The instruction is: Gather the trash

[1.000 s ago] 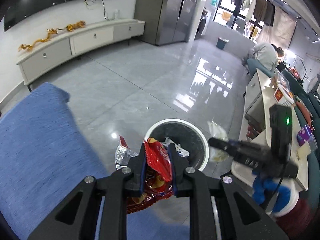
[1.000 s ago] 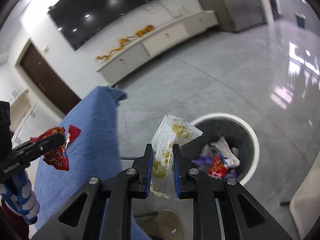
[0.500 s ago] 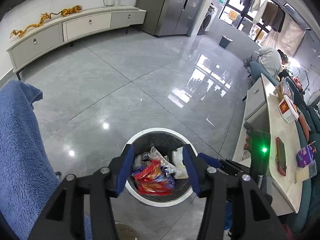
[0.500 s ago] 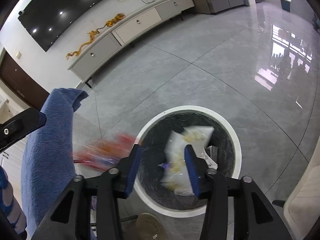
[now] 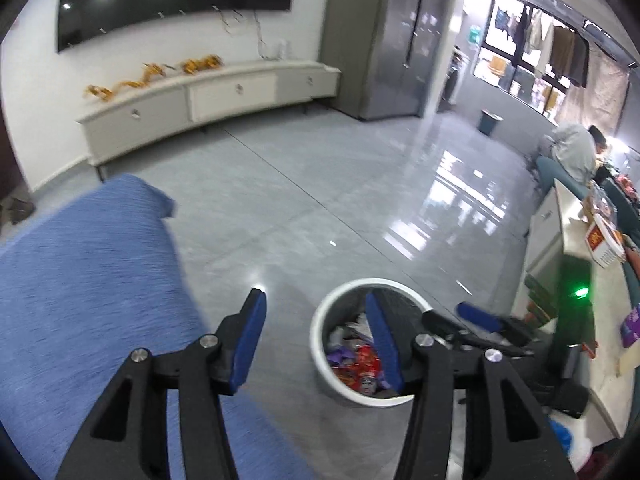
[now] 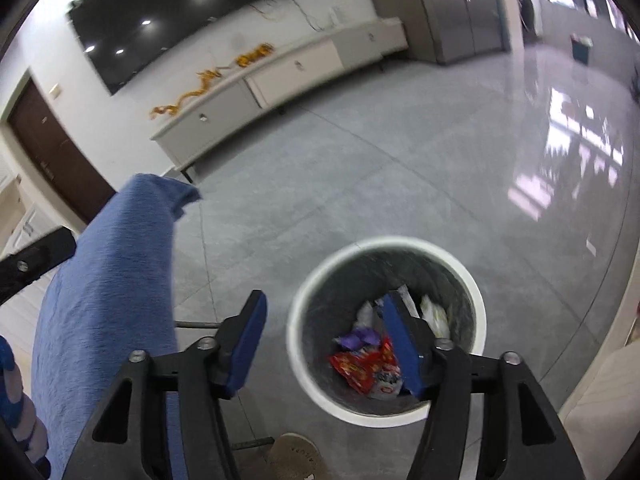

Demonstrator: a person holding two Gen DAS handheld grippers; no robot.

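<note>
bin rim (image 6: 476, 292) beside blue cloth (image 6: 104, 280)

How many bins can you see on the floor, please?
2: a white-rimmed bin holding wrappers just ahead, and a small dark bin far across the floor by the window; others may be hidden.

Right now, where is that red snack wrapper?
In the right wrist view the red snack wrapper lies inside the white-rimmed bin on the grey floor, beside a purple wrapper, right of the blue cloth.
</note>
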